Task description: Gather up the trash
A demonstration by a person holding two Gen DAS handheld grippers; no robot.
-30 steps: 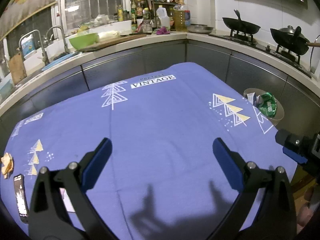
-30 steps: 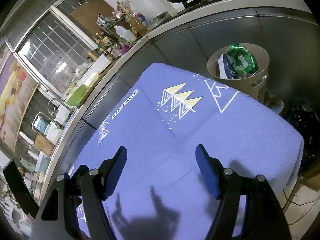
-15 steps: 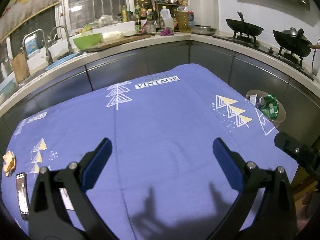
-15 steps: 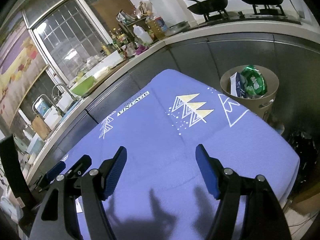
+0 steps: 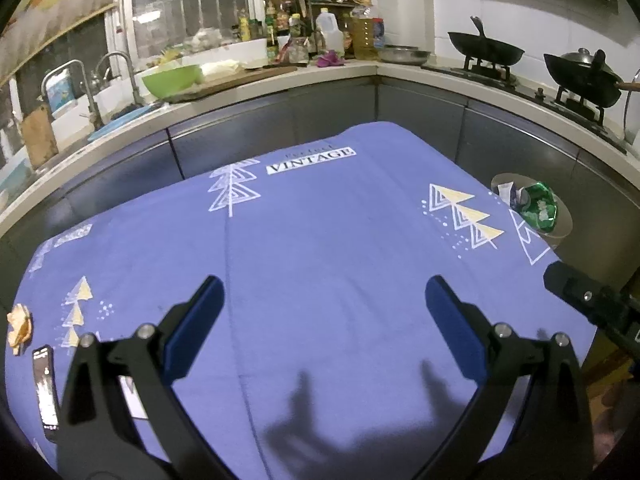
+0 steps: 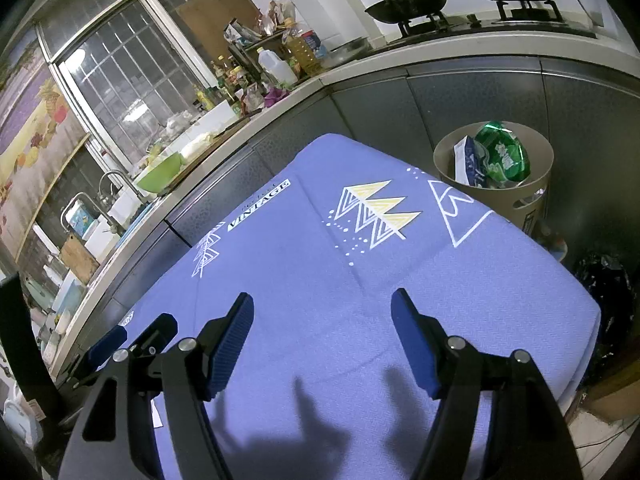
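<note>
A beige waste bin stands off the table's far right corner, holding a green crumpled bag and a blue-white wrapper. In the left wrist view the same bin shows its green bag. A crumpled yellow scrap lies at the table's left edge. My left gripper hovers open over the purple tablecloth, nothing between its fingers. My right gripper is open too, over the cloth's right half. The left gripper's tips show at the lower left of the right wrist view.
A black phone and a white paper lie near the table's front left. A kitchen counter with sink, green bowl, bottles and woks curves behind the table. A black bag sits on the floor at right.
Both grippers have pulled back and levelled a little; the right wrist view has tilted upright, showing more of the counter. Both stay open and empty.
</note>
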